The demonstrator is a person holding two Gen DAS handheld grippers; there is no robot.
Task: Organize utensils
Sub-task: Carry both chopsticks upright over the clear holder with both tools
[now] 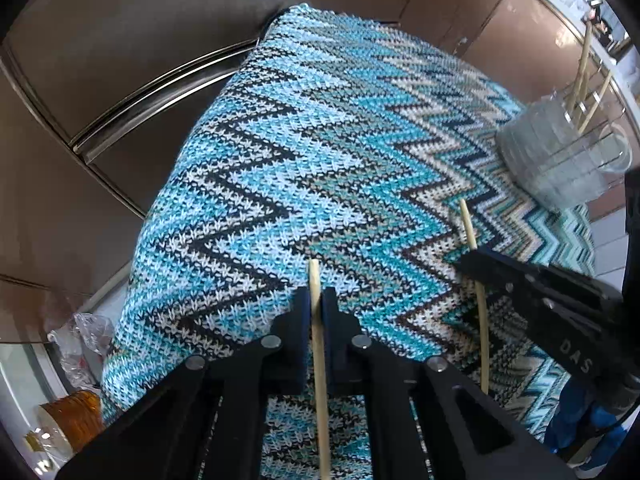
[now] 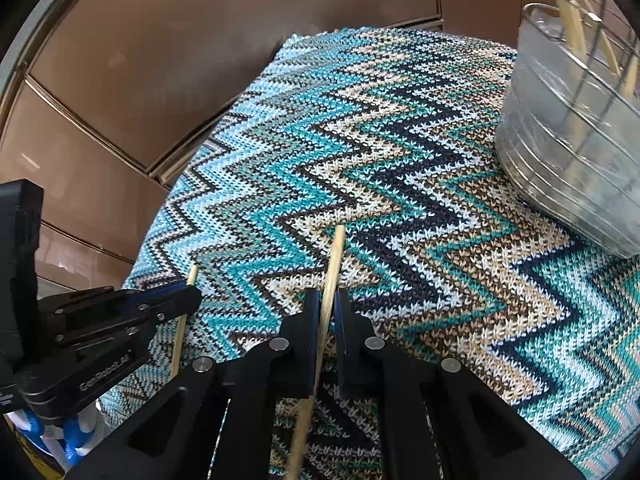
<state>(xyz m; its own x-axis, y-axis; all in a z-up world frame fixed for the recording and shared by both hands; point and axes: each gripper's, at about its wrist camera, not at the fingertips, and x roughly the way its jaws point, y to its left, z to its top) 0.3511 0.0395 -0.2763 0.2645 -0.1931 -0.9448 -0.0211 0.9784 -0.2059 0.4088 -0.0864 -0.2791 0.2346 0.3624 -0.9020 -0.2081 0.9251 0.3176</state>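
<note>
My left gripper [image 1: 318,306] is shut on a pale wooden chopstick [image 1: 314,276] that points forward over the blue zigzag knitted mat [image 1: 280,168]. My right gripper [image 2: 327,308] is shut on a second chopstick [image 2: 336,252]. Each gripper shows in the other's view: the right one [image 1: 480,258] with its chopstick [image 1: 467,224] at the right, the left one [image 2: 192,294] with its chopstick [image 2: 192,274] at the left. A clear glass holder [image 1: 560,156] with several chopsticks [image 1: 582,76] stands on the mat at the far right, also in the right wrist view [image 2: 572,140].
Brown cabinet fronts with metal trim [image 1: 160,92] rise behind the mat. An amber glass item [image 1: 76,416] and crumpled plastic wrap [image 1: 88,336] lie left of the mat's edge. The mat covers the surface in the right wrist view [image 2: 400,184].
</note>
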